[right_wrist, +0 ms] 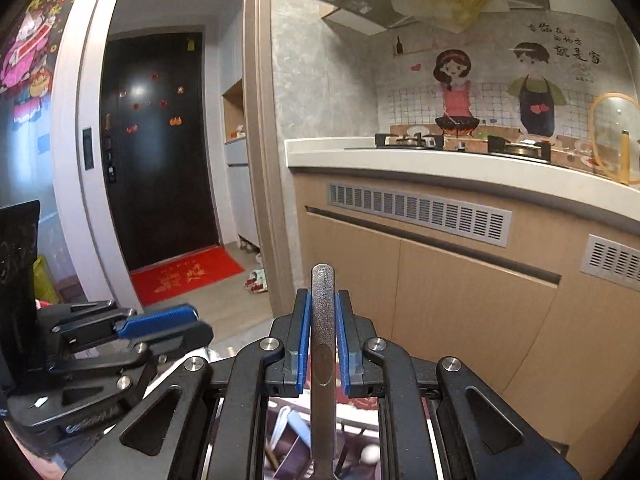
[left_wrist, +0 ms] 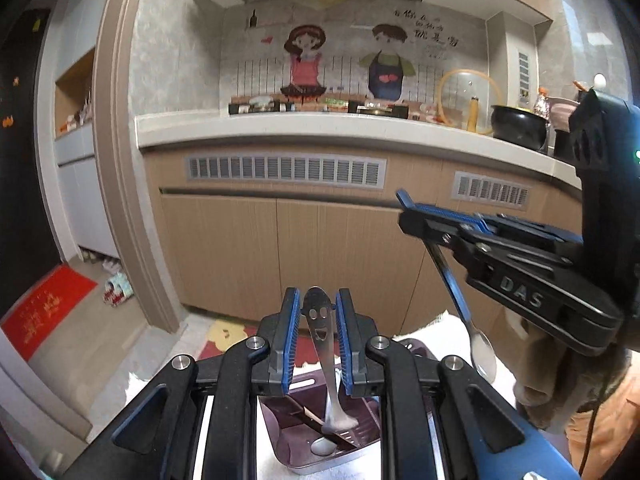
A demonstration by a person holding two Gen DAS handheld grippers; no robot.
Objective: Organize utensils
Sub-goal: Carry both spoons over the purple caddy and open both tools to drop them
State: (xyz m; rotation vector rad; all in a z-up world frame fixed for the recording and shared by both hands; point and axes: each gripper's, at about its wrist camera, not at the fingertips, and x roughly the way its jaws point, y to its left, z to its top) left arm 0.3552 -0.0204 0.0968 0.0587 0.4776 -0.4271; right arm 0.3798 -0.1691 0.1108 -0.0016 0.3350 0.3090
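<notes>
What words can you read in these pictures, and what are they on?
"DAS": raised letters on the right gripper, seen from the left wrist.
Chinese writing on the wall sticker above the stove: too blurred to read for sure.
Gold characters on the red doormat: too small to read.

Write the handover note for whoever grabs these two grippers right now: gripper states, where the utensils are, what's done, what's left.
Left gripper: its pads flank the smiley-face utensil, which stands upright with its lower end in the purple tray; whether it is pinched or already let go is unclear.
Right gripper: shut on a plain spoon, bowl hanging down beside the tray, above the white cloth.
Done: a dark-handled knife and another spoon lie in the tray.
Left: settle the smiley utensil, then bring the right-hand spoon over and place it in the tray.
</notes>
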